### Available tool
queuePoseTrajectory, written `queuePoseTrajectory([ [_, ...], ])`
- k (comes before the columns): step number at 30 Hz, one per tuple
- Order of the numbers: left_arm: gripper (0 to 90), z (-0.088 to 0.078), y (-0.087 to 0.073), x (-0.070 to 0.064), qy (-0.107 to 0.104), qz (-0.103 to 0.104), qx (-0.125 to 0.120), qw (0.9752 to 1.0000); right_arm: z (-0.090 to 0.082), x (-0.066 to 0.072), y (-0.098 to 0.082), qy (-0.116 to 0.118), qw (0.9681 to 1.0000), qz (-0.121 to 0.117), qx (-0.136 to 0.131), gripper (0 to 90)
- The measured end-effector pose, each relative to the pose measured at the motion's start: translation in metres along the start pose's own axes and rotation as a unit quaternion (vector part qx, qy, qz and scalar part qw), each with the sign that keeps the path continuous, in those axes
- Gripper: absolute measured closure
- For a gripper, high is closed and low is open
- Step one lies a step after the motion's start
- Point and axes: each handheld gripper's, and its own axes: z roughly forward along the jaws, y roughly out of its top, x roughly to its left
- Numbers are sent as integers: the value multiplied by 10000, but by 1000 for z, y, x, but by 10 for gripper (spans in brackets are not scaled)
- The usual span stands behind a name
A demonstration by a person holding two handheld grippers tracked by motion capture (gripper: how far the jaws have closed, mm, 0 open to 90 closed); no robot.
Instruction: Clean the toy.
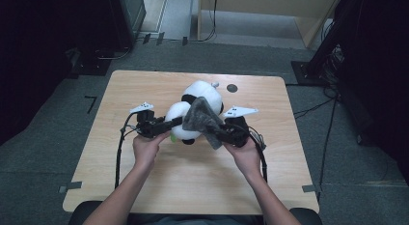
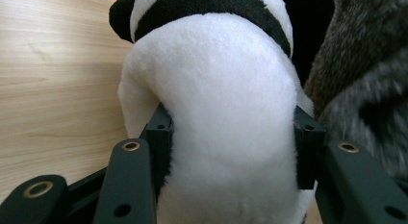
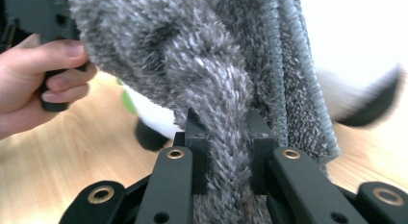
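Plush panda (image 2: 216, 118): white body wedged between the jaws of the left gripper (image 1: 161, 126), both pads pressed into its sides; black band just beyond the jaw tips.

Grey shaggy cloth (image 3: 221, 89): a bunched fold pinched between the nearly closed jaws of the right gripper (image 3: 225, 152), the rest draped beyond them over the panda.

Wooden table (image 1: 193, 176): beneath both grippers.

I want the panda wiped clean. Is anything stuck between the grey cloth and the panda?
Nothing visible. The cloth, pinched in the right gripper, already drapes against the panda, which the left gripper clamps by its white body. Only bare table lies around them.
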Motion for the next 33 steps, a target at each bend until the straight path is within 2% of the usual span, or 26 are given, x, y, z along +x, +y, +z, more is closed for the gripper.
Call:
queuePoseTrajectory([
  [3, 498, 2, -2, -6, 50, 85, -10, 10000, 10, 11, 0, 35, 9998, -137, 158, 776],
  [5, 498, 2, -3, -6, 55, 31, -32, 10000, 13, 17, 0, 71, 9996, -190, 202, 776],
  [7, 498, 3, -3, -6, 46, 6, -30, 10000, 16, 22, 0, 212, 9993, -167, 245, 776],
  [11, 498, 5, -4, -10, 65, 25, -36, 10000, 26, 35, -2, 364, 9980, -328, 389, 777],
  [18, 498, 4, -4, -11, -28, -108, -103, 9999, 51, 57, -14, 670, 9936, -623, 664, 780],
  [20, 497, 4, -4, -11, -61, -115, -119, 9998, 60, 61, -19, 674, 9920, -717, 794, 780],
  [22, 496, 3, -4, -11, -105, -172, -157, 9997, 67, 62, -23, 663, 9904, -774, 935, 780],
  [26, 495, 2, -2, -11, -197, -254, -211, 9993, 81, 60, -31, 435, 9879, -894, 1187, 781],
  [28, 495, 0, -1, -10, -240, -273, -231, 9991, 86, 56, -35, 363, 9867, -847, 1335, 780],
  [33, 493, -2, -1, -6, -244, -294, -216, 9990, 84, 43, -37, 206, 9895, -687, 1254, 780],
])
